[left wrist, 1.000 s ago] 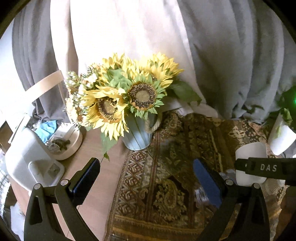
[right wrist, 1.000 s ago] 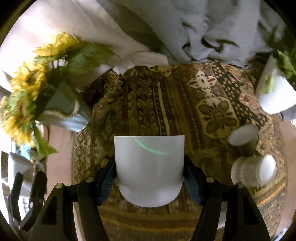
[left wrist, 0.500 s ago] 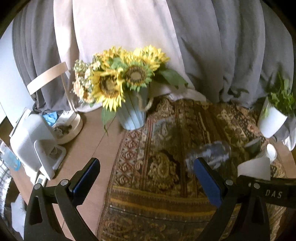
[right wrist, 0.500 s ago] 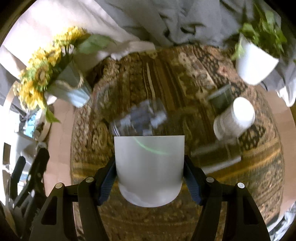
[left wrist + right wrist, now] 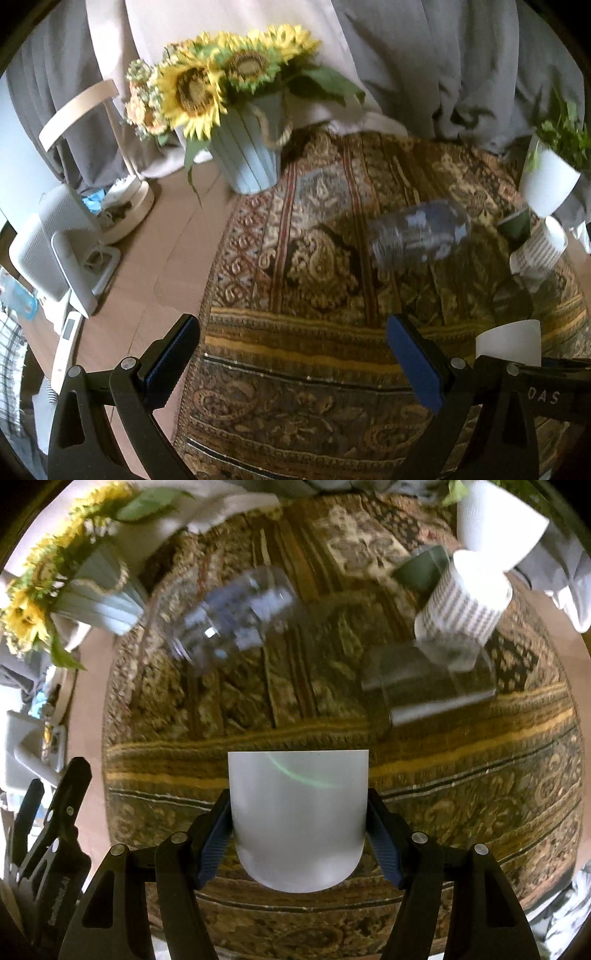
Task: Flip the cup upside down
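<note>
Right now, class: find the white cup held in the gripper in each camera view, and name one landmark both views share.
Left wrist view: the white cup sits at lower right, behind the left gripper's right finger.
Right wrist view: it is at bottom centre, clamped by the right gripper.
Shared landmark: the sunflower vase.

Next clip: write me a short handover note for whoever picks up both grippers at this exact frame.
Right gripper: shut on the white cup, held above the patterned cloth.
Left gripper: open, empty, over the cloth's near edge.
Also on the cloth: a clear glass on its side, a ribbed white cup, a dark green cup.
Done: cup picked up.
Left: which end is the rim is not clear; set it down rim-down on bare cloth and release.
</note>
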A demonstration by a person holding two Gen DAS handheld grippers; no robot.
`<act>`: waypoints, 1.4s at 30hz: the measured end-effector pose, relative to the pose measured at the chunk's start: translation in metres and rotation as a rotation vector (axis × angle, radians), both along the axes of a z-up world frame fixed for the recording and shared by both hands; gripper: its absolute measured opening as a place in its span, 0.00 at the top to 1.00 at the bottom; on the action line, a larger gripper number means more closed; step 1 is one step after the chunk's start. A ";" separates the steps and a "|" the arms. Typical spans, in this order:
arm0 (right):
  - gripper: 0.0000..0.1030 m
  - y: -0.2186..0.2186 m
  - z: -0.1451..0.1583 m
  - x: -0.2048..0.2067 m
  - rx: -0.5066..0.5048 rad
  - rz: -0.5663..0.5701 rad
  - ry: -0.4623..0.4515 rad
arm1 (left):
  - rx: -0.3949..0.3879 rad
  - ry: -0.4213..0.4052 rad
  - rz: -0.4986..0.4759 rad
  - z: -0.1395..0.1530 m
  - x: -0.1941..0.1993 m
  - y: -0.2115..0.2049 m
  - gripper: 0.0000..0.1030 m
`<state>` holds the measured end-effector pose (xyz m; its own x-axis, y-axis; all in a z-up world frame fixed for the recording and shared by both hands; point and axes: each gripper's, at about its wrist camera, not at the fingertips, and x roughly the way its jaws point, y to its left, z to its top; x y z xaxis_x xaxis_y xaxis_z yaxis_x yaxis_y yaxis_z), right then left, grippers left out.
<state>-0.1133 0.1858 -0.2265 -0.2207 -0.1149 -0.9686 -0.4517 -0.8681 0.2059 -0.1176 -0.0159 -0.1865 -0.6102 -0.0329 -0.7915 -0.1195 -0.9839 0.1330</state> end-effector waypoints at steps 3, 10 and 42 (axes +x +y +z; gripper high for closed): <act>0.35 0.001 -0.011 0.002 -0.006 -0.006 -0.026 | -0.012 -0.016 0.003 -0.008 0.002 0.001 0.00; 0.34 -0.002 -0.028 0.006 -0.014 0.003 -0.070 | -0.029 -0.032 0.009 -0.015 0.008 0.002 0.00; 0.24 0.050 0.054 0.133 0.246 0.013 0.264 | -0.028 0.154 -0.188 -0.007 0.132 0.099 0.00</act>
